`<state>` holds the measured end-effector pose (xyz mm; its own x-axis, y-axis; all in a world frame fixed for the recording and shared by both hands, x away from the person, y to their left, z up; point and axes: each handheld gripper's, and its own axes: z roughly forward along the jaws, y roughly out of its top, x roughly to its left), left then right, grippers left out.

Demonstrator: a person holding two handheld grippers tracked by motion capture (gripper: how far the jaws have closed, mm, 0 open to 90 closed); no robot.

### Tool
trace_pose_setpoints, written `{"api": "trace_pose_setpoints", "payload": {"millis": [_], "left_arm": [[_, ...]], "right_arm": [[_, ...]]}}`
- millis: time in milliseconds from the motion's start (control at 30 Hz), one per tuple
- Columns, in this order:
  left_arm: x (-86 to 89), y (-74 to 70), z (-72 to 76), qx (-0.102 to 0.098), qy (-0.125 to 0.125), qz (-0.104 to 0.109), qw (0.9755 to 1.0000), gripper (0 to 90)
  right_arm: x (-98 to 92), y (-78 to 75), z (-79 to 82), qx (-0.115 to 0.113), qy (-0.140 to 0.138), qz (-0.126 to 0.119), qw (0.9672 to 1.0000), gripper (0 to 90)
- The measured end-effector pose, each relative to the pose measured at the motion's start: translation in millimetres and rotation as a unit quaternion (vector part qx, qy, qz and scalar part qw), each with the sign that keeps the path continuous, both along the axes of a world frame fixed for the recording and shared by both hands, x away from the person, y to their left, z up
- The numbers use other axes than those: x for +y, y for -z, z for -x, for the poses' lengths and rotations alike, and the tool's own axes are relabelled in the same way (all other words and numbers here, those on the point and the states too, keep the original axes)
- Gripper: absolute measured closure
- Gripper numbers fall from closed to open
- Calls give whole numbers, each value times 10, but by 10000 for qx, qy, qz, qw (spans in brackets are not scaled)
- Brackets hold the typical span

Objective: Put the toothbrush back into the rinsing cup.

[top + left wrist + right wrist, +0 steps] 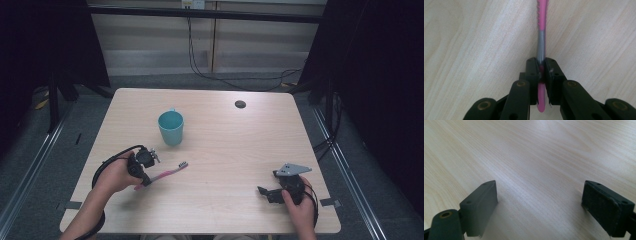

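One toothbrush (pixel 541 37) clamped near its handle end in left hand-held gripper (pixel 540 71), flat on table (pixel 225 150); right hand-held gripper (pixel 539 207) idle, jaws apart. Grasp step seemingly done. Next, probably: lift and carry toward cup (pixel 171 128), bristles clear of rim.

High view sits above the person's edge of the table (pixel 220 140), looking forward and down, far enough back to take in the whole tabletop, the floor around it and the back wall. Left gripper view rides its gripper (pixel 541 72), aimed steeply down along the jaws at the table (pixel 474 50) from very close, on the toothbrush (pixel 541 45) that the high view sees at the table's near-left part (pixel 162 175). Right gripper view looks low and shallow across bare wood (pixel 536 157) from just above it, a patch the high view covers at the table's near-right part by the right gripper (pixel 267 192).
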<state>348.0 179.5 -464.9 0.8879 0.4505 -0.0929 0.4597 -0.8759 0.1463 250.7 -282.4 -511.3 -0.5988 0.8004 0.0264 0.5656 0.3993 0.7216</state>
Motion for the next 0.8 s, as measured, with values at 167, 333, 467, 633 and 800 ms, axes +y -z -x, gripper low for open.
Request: {"api": "trace_pose_setpoints", "payload": {"millis": [167, 333, 467, 633, 800], "left_arm": [[-29, 1, 2, 98, -115, 88, 9998, 822], [-55, 0, 0, 121, -223, 212, 9995, 822], [-53, -43, -17, 173, -464, 459, 9977, 822], [-51, -93, -4, 110, -586, 656, 9961, 823], [-36, -145, 10, 38, -691, 902, 9935, 822]], "right_arm": [[0, -1, 1, 7, 1, -3, 10000, 128], [1, -1, 1, 9, 2, -4, 10000, 128], [0, 0, 0, 0, -1, 0, 10000, 128], [1, -1, 1, 9, 1, -3, 10000, 128], [0, 0, 0, 1, -2, 3, 10000, 127]]}}
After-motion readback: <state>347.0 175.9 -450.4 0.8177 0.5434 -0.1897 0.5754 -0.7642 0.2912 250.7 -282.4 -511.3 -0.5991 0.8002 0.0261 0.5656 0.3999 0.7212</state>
